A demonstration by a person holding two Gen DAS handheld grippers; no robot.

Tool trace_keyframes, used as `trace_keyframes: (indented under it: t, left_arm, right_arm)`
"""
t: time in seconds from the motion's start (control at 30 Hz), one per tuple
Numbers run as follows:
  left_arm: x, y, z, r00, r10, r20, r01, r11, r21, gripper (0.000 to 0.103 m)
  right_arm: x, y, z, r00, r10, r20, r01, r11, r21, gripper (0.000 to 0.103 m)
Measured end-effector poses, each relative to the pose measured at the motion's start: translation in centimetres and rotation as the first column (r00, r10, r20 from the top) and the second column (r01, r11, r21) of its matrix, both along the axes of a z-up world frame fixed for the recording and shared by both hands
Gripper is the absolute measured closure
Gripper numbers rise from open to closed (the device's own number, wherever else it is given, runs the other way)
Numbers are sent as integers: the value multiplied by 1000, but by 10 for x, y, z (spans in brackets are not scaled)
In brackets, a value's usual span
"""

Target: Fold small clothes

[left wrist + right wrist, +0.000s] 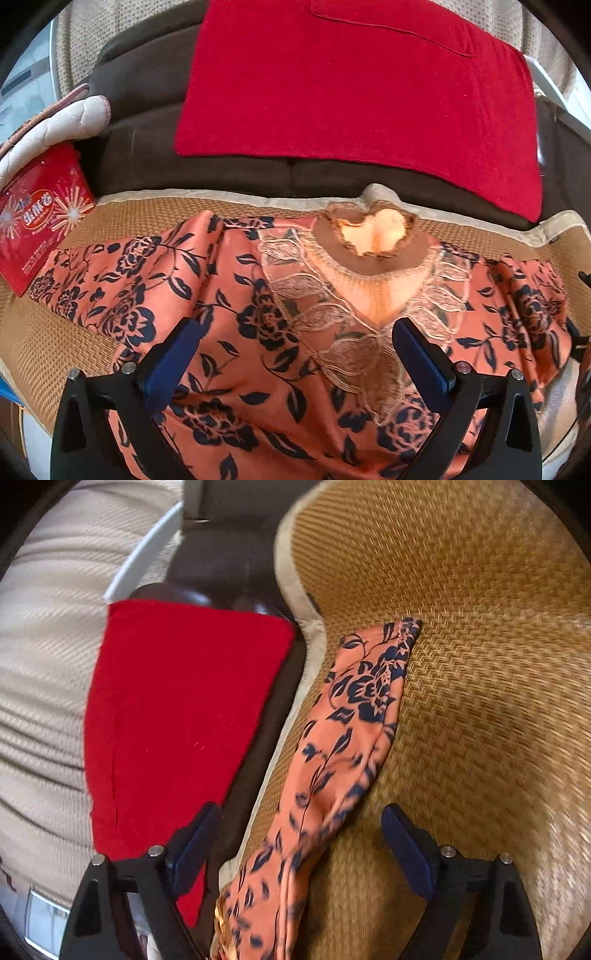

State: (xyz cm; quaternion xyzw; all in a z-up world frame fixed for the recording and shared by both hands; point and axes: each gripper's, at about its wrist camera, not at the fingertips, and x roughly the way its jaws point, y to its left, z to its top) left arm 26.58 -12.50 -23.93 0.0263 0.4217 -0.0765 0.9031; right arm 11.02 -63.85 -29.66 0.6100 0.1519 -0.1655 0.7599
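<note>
An orange blouse (229, 295) with dark blue flowers and a lace neckline (373, 236) lies spread face up on a woven straw mat (44, 343). My left gripper (295, 332) is open and hovers over the blouse's chest, just below the neckline, holding nothing. In the right wrist view, one sleeve (354, 709) of the blouse stretches out across the mat (480, 701). My right gripper (301, 819) is open above the sleeve near the shoulder end, with the cloth between the fingers but not pinched.
A red cloth (354, 85) drapes over the brown sofa back (147, 110) behind the mat; it also shows in the right wrist view (177, 709). A red snack packet (40, 214) and a white padded item (59, 125) sit at the left edge.
</note>
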Motion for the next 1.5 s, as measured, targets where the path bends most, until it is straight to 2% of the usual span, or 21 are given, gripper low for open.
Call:
trace_keyframes:
  t: [0.03,0.13,0.2,0.23,0.27,0.33,0.47,0.63,0.7,0.77,0.9,1.0,1.03,1.13,1.2,1.27,1.3,1.33,1.37,1.4,1.5]
  left_arm:
    - [2,1,-2,1000,0,-3,0,1000,4,0]
    - [6,-1,-6,1000,-3,-6,3,1000,13,0]
    - [7,-3,-9,1000,-9,4,9,1000,26,0]
    - [8,-6,-10,1000,-15,8,14,999,35,0]
    - [8,-9,-11,1000,-23,9,22,999,44,0]
    - [9,-13,-13,999,-37,9,36,998,55,0]
    - [10,-9,-12,1000,-26,11,25,998,55,0]
    - [13,13,-3,999,27,37,-28,999,40,0]
    - [15,26,2,997,54,55,-57,998,40,0]
    - [16,40,7,994,83,72,-86,996,38,0]
    - [21,76,16,982,156,103,-159,987,31,0]
    - [24,101,20,971,209,112,-212,977,11,0]
    - [25,108,20,969,222,112,-224,975,3,0]
    - [25,119,19,966,235,107,-236,972,-2,0]
    - [25,119,17,969,222,104,-224,975,7,0]
    - [23,115,16,974,201,102,-203,979,8,0]
    - [21,112,16,976,188,106,-190,982,11,0]
    - [18,108,17,978,175,112,-178,984,17,0]
    - [16,103,17,981,153,118,-157,987,21,0]
    - [14,98,17,984,135,120,-139,990,23,0]
    - [10,80,16,990,61,125,-67,997,43,0]
  right_arm:
    - [7,-5,-1,999,-4,-32,4,1000,-6,25]
    - [20,-14,-3,996,-23,-91,20,999,-34,31]
    - [30,-17,-2,993,-23,-119,16,998,-61,40]
    - [34,-20,-5,990,-22,-136,12,997,-75,59]
    - [38,-21,-10,989,-15,-150,4,997,-75,70]
    - [41,-26,-22,990,-11,-141,4,999,-51,84]
    - [43,-20,-9,997,8,-72,-14,996,-84,86]
    - [63,28,52,986,151,72,-131,965,-229,86]
    - [74,65,75,957,257,132,-212,935,-283,86]
    - [85,104,89,924,355,145,-295,899,-323,86]
    - [107,202,91,814,572,105,-511,789,-341,86]
    - [120,264,64,722,689,70,-653,711,-261,86]
    - [122,281,55,694,719,41,-692,682,-237,82]
    - [117,333,15,584,806,-94,-810,573,-124,82]
    - [115,342,-1,545,828,-136,-837,547,-22,82]
    - [111,328,0,567,812,-141,-818,575,18,75]
    - [102,318,10,599,791,-125,-798,602,-16,70]
    - [98,309,16,614,781,-113,-788,614,-34,50]
    - [92,299,21,631,771,-87,-776,629,-48,22]
    - [86,287,33,664,747,-29,-747,662,-66,17]
    - [73,250,42,763,643,68,-637,765,-98,17]
